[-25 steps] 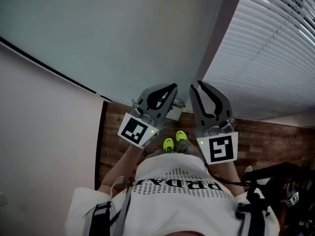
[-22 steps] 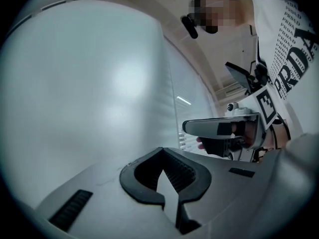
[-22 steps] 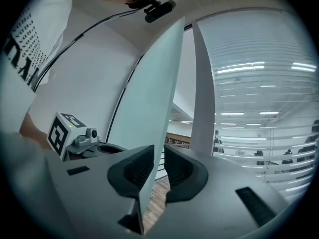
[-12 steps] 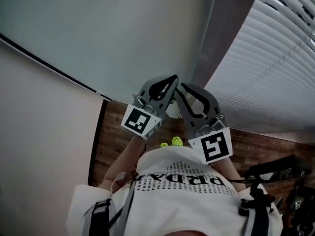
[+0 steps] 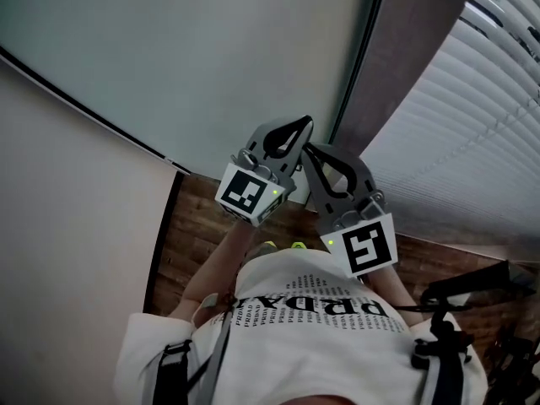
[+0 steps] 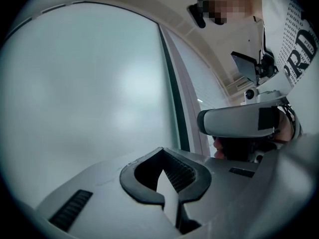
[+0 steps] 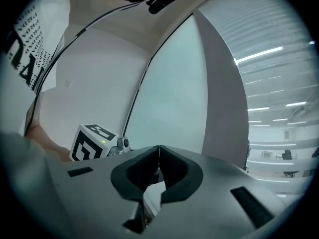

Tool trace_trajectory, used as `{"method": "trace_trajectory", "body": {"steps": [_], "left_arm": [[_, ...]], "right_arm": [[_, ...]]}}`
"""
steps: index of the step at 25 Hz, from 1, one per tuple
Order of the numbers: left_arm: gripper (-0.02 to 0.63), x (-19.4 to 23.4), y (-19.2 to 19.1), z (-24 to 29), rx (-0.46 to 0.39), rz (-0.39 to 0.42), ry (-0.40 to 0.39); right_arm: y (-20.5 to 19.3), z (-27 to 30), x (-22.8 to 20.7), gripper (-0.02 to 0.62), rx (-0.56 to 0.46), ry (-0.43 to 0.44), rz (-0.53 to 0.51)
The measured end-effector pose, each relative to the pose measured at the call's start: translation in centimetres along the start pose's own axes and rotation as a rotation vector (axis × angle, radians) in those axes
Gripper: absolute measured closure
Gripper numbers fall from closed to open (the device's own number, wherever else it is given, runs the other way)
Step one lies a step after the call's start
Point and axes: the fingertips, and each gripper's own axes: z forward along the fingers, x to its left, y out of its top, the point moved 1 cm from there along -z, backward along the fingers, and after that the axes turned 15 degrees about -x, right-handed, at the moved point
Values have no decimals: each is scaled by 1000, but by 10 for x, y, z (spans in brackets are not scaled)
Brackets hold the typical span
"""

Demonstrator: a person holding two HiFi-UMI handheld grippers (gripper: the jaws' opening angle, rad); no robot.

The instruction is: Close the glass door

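While the person stands over the wooden floor (image 5: 190, 230), both claws are raised side by side at the frosted glass door (image 5: 211, 57), whose dark edge strip (image 5: 361, 49) runs along the grey post (image 5: 413, 40). The left gripper (image 5: 300, 122) has its jaws pressed together and empty, its tip at the glass near that edge. The right gripper (image 5: 310, 148), likewise closed on nothing, sits just beside it, with the slatted blinds (image 5: 472, 142) off to its right.
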Motion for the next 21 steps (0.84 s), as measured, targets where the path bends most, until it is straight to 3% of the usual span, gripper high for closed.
{"method": "trace_trajectory", "body": {"steps": [6, 12, 17, 21], "left_arm": [[605, -39, -22, 13, -50, -27, -66], [606, -38, -17, 6, -38, -27, -49], [606, -38, -15, 21, -88, -1, -93], [606, -42, -15, 21, -74, -15, -92]], "right_arm": [[-18, -34, -20, 595, 18, -47, -52], [-21, -31, -13, 595, 29, -30, -34], [-21, -30, -29, 595, 16, -63, -61], [-21, -31, -30, 595, 16, -64, -61]]}}
